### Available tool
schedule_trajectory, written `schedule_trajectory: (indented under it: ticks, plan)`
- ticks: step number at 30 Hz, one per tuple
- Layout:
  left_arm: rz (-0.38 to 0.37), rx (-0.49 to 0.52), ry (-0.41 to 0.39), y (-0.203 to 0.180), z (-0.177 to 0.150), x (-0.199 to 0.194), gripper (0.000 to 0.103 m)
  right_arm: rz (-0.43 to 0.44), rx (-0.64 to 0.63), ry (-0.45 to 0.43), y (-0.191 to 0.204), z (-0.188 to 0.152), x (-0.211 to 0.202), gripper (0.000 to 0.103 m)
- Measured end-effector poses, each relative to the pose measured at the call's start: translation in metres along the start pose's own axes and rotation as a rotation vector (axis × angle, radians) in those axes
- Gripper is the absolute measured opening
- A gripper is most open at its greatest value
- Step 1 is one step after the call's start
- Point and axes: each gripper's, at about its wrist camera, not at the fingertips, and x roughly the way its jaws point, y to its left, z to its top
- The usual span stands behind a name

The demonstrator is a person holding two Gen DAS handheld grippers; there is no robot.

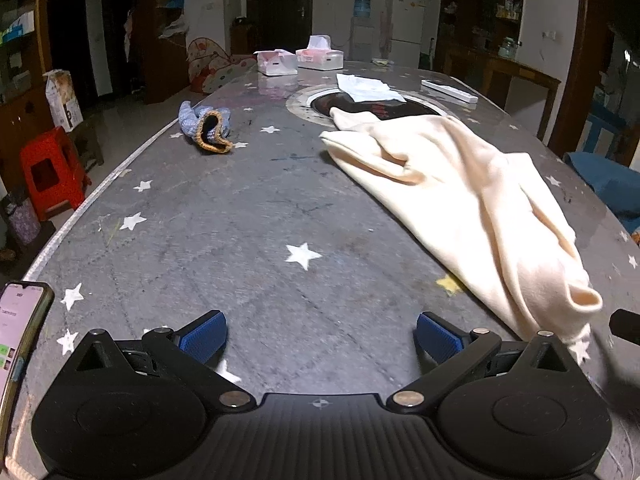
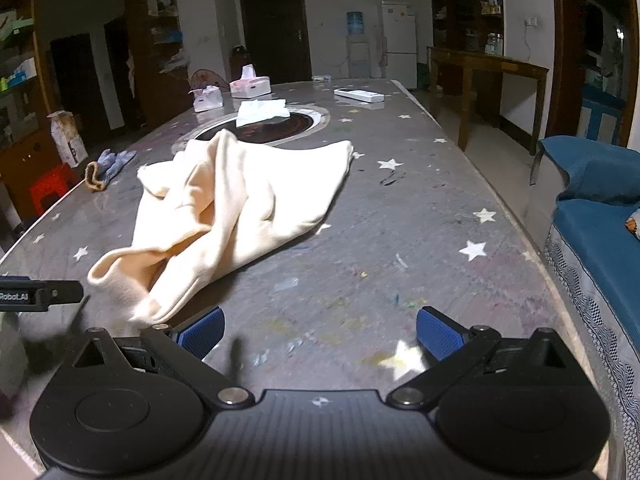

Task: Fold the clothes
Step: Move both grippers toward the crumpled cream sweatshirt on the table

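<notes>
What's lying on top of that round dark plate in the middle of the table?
A white crumpled tissue lies on the round dark plate, and the far tip of the cream garment overlaps its near edge. Whatever lies beneath either is hidden.

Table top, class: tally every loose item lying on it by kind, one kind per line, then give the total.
Cream garment: 1
Blue knitted glove pair: 1
Tissue boxes: 2
Loose white tissue: 1
White remote control: 1
Total: 6
</notes>
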Motion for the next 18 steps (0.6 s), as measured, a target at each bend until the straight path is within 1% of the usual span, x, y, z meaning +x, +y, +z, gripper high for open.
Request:
schedule_trajectory:
  ticks: [5,18]
  plan:
    - [-0.010,0.012,-0.001,-0.006,-0.003,-0.006,0.103,0.017,-0.015,0.001,0.007,-0.004,-0.006,0.103]
    - [-0.030,0.057,-0.004,-0.020,-0.006,-0.019,0.103,0.024,-0.056,-0.007,0.023,-0.007,-0.018,0.103]
